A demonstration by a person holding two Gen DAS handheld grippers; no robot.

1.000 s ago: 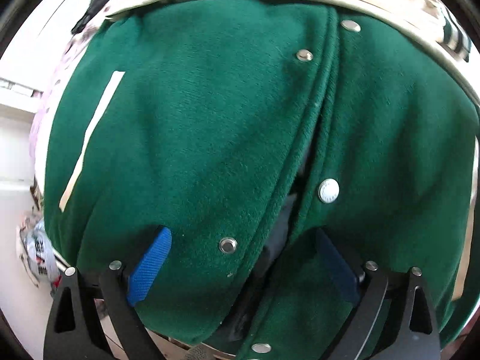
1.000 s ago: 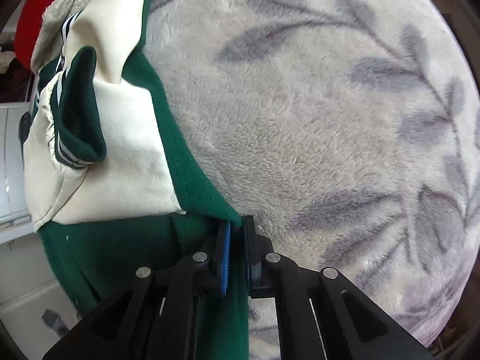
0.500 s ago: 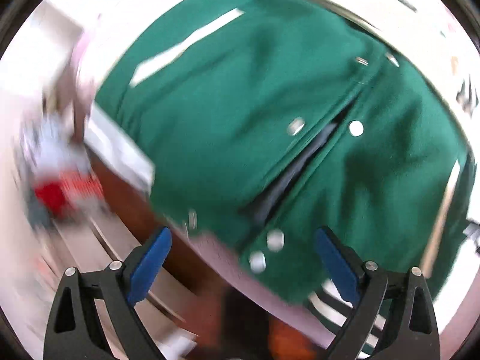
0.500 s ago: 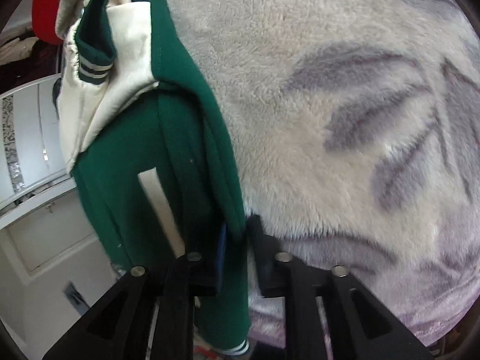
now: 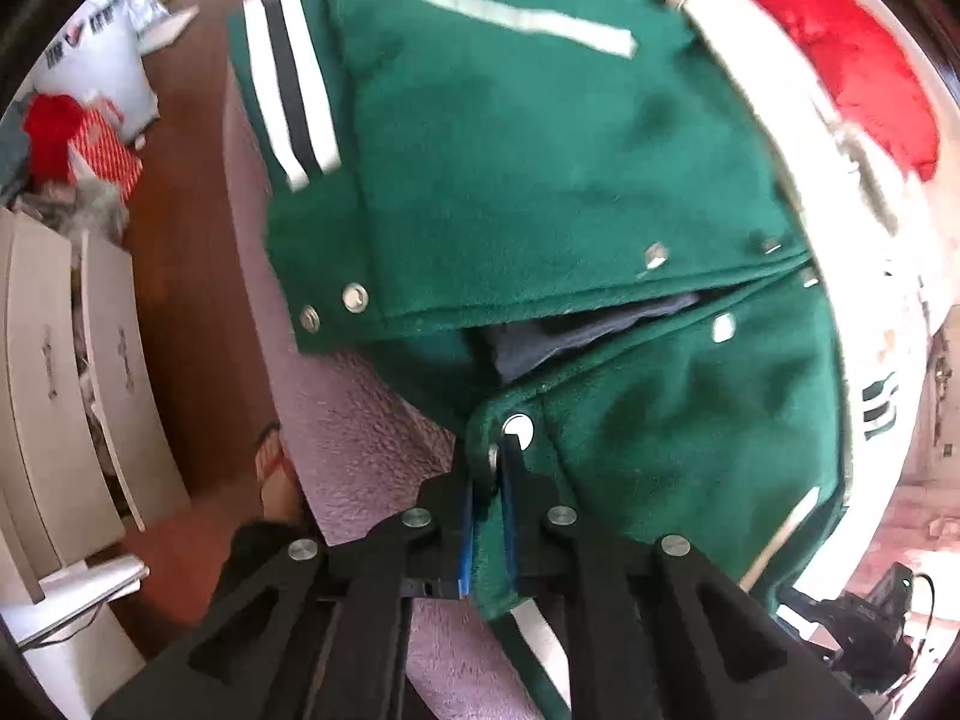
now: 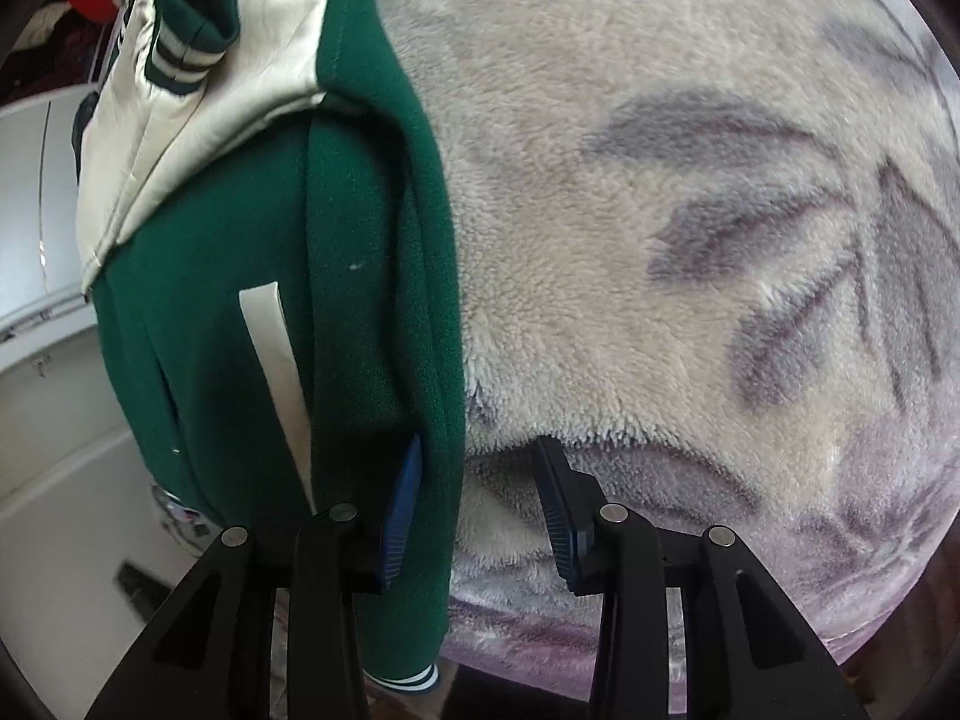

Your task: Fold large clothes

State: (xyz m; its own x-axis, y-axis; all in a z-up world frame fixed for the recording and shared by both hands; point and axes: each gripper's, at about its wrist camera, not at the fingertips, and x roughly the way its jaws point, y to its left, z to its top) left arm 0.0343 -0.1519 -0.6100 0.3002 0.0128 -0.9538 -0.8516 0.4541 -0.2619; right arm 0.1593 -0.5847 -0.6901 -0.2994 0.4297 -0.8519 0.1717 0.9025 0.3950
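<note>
A green varsity jacket (image 5: 540, 150) with cream sleeves, snap buttons and striped cuffs lies on a fluffy blanket. My left gripper (image 5: 489, 480) is shut on the jacket's front edge, right by a white snap (image 5: 517, 427). In the right wrist view the jacket (image 6: 228, 312) hangs over the blanket's edge. My right gripper (image 6: 477, 504) is open, its jaws apart, with the jacket's green side edge (image 6: 441, 360) between them against the left blue pad (image 6: 402, 516).
The cream blanket with a grey leaf pattern (image 6: 690, 240) covers the bed. A red cushion (image 5: 840, 48) lies at its far side. A brown floor (image 5: 180, 300) with white boxes (image 5: 72, 390), bags and clutter lies left. White cabinets (image 6: 36, 240) stand beyond the bed edge.
My left gripper was open over the jacket front; it has swung round and shut on the jacket's front edge by a snap. My right gripper has opened and let go of the green side edge.
</note>
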